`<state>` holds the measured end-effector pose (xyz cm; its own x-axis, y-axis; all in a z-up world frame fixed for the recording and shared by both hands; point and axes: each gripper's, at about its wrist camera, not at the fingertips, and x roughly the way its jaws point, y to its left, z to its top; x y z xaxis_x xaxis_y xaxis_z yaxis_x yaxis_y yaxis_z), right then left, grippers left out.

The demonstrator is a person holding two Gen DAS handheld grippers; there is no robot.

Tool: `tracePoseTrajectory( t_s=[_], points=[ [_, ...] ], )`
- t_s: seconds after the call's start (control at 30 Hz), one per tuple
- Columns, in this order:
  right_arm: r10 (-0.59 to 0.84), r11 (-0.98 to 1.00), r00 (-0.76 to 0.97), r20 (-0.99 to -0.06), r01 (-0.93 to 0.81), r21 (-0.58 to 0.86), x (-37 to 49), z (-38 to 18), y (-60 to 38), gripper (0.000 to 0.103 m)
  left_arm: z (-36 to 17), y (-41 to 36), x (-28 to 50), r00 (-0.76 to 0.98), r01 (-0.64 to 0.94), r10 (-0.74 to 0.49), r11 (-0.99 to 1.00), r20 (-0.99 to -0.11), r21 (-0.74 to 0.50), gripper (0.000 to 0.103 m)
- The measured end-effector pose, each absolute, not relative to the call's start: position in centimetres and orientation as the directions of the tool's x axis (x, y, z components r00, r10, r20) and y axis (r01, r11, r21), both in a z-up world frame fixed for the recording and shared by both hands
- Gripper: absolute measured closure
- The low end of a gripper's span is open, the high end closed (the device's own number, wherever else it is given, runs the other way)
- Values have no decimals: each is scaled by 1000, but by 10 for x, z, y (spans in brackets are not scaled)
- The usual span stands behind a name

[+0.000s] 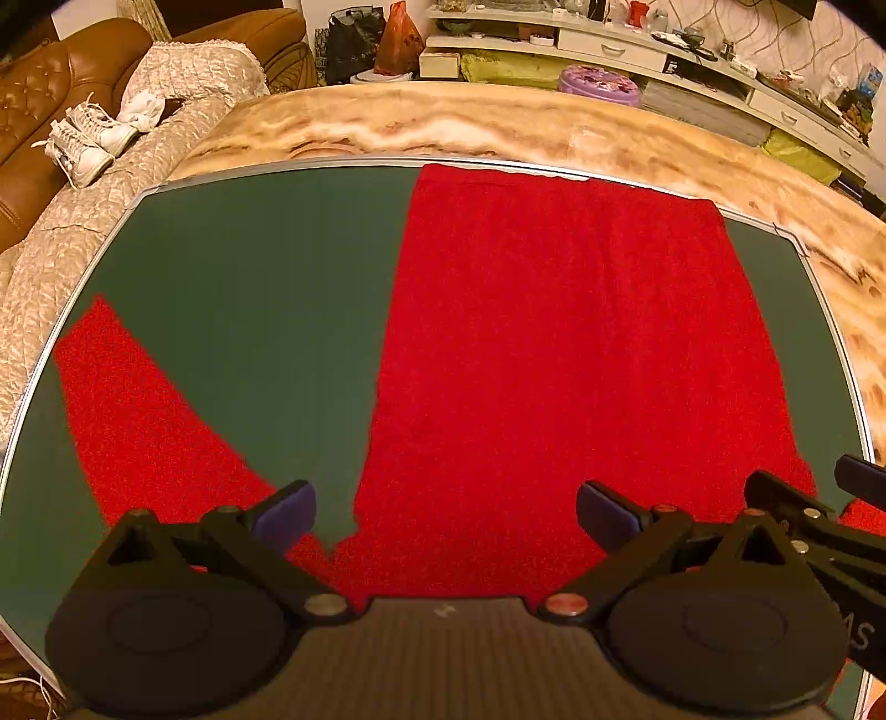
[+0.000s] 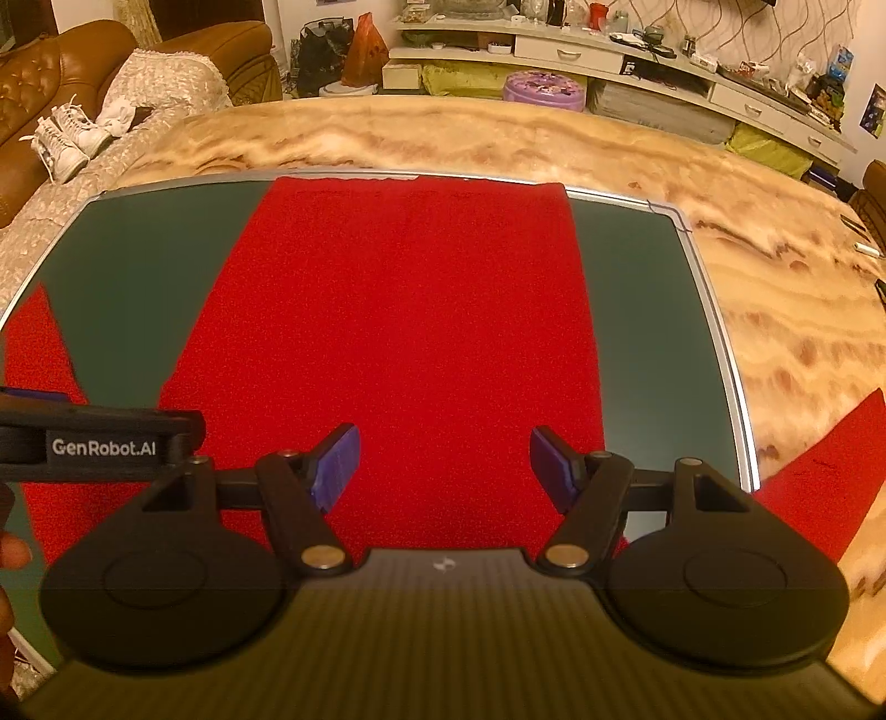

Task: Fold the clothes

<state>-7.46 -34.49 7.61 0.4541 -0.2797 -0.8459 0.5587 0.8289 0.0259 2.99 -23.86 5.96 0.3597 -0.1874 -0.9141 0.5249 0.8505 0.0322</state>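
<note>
A red long-sleeved garment (image 1: 554, 343) lies flat on a dark green mat (image 1: 249, 277), its hem at the far edge. Its left sleeve (image 1: 138, 421) spreads out to the left. It also shows in the right wrist view (image 2: 398, 321), where the right sleeve (image 2: 819, 476) hangs over the mat's right edge onto the marble table. My left gripper (image 1: 446, 512) is open and empty above the garment's near end. My right gripper (image 2: 443, 462) is open and empty over the garment's near middle. Each gripper shows at the edge of the other's view.
The mat (image 2: 637, 310) lies on a marble-patterned table (image 2: 775, 310). A brown sofa with a quilted cover and white shoes (image 1: 83, 138) stands at the left. A shelf unit (image 1: 664, 50) with clutter and a purple tub (image 1: 598, 83) stand beyond the table.
</note>
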Motion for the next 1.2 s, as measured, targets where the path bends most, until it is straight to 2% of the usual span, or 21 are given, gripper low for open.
tracePoseTrajectory(
  t_s=[1.2],
  points=[
    [-305,834,444,-843,552,-11,-131,69,-291,27,54,-182,-40,383,518,-203,855,-901,28,0]
  ],
)
